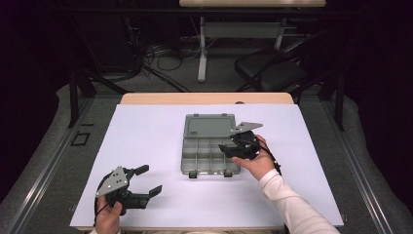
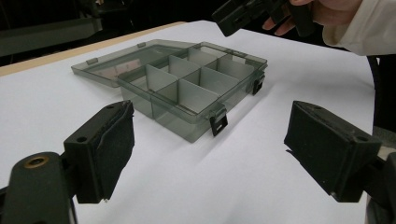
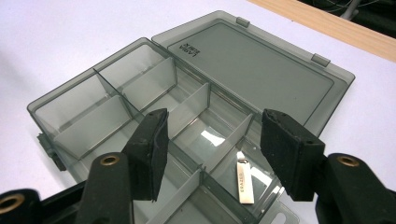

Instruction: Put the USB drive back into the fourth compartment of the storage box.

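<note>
Left hand-held gripper (image 1: 148, 182) low, jaws spread wide, empty. Right hand-held gripper (image 1: 225, 148) raised, jaws partly apart, empty.

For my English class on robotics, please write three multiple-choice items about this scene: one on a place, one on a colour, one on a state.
1. Where is the small metal stick?
A. in a compartment of the box
B. on the lid
C. on the white sheet

2. What colour is the box?
A. red
B. clear grey
C. yellow

3. The lid is:
A. shut
B. taken off
C. open, lying flat

Key: 1 A, it lies between dividers; 2 B, dividers show through the walls; 3 C, it lies flat behind the box.
</note>
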The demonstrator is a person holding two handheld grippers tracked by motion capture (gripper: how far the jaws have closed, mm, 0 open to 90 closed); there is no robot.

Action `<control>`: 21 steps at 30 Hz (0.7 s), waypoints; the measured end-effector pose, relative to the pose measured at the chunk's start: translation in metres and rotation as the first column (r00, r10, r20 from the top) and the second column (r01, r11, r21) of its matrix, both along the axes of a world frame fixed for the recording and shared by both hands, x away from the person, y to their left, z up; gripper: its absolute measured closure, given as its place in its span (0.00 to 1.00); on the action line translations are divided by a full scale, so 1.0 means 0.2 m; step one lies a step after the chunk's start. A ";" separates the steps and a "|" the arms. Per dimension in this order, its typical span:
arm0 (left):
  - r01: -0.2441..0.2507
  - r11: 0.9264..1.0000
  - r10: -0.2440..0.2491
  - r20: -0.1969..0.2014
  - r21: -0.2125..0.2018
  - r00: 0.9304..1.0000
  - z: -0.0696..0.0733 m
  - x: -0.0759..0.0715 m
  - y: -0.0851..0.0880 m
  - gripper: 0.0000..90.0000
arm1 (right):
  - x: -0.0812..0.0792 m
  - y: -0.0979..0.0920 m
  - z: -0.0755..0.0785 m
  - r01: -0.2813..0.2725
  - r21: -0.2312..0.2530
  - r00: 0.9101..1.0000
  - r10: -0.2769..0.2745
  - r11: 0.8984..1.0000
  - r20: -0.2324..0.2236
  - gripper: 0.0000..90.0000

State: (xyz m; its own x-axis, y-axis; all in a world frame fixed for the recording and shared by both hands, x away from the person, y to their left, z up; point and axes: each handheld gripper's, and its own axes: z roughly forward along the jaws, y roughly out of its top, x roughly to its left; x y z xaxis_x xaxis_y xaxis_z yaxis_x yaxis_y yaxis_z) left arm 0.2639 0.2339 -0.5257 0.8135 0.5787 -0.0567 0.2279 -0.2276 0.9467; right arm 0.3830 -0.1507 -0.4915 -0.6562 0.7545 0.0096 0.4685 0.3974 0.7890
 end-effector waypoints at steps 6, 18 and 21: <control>0.005 1.000 -0.004 -0.006 0.006 1.000 -0.01 0.01 -0.01 0.18 | -0.01 0.00 0.01 -0.007 0.019 1.000 0.007 1.000 0.008 0.32; 0.008 1.000 -0.008 -0.005 0.010 1.000 0.00 0.01 -0.01 0.18 | -0.05 0.01 0.02 0.008 0.026 1.000 -0.008 1.000 0.007 0.16; 0.008 1.000 -0.008 -0.005 0.009 1.000 -0.01 0.01 -0.02 0.18 | -0.08 0.01 0.02 0.010 0.029 1.000 -0.011 1.000 0.014 0.16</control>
State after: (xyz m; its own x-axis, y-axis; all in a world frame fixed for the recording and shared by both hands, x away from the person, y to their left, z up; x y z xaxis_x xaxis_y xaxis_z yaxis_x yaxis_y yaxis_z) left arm 0.2661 0.2303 -0.5270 0.8179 0.5727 -0.0555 0.2305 -0.2378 0.9436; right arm 0.3672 -0.1496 -0.4874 -0.6484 0.7610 0.0224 0.4614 0.3694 0.8066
